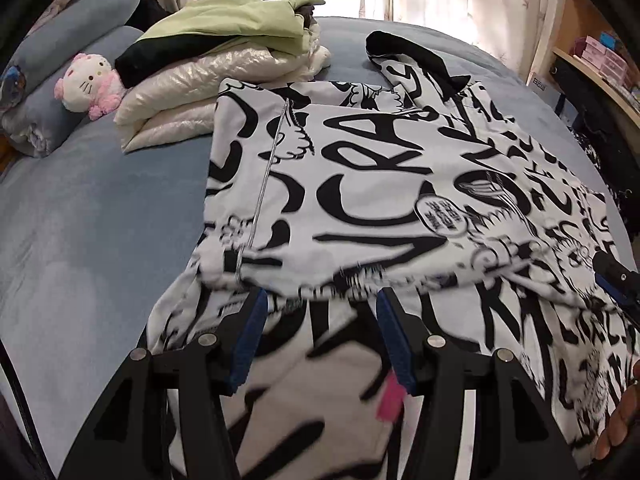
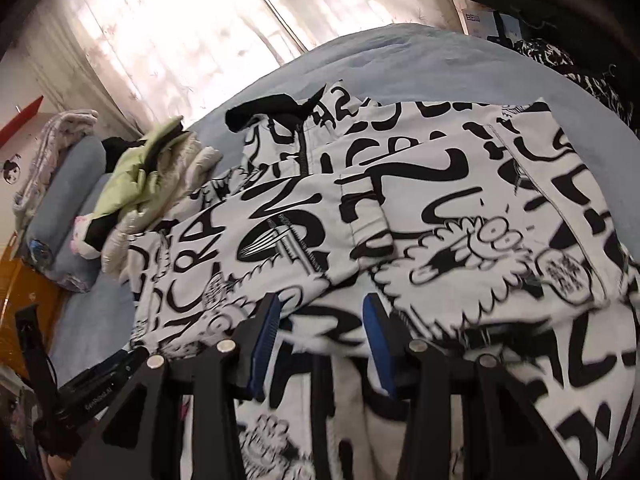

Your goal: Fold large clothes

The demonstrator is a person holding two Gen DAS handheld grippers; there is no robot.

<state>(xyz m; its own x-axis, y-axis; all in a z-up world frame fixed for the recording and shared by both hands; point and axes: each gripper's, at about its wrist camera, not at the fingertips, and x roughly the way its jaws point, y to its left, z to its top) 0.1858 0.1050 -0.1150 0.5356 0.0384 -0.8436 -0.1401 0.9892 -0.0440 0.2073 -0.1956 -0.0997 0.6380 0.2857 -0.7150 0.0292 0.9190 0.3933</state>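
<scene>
Left gripper (image 1: 320, 300), lower centre of its frame — jaws parted, nothing between the blue pads, which hang over the near folded edge of the printed jacket (image 1: 380, 184). Right gripper (image 2: 320, 308) likewise parted and empty, lower centre, above the same edge. Jacket lies mid-frame on the blue bed (image 1: 92, 220); folded coats (image 1: 216, 60) and plush toy (image 1: 90, 84) upper left.

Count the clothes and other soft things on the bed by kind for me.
Black-and-white printed jacket: 1
Folded green jacket: 1
Folded cream padded jacket: 1
Plush cat toy: 1
Blue pillows: 2
Total: 6
</scene>
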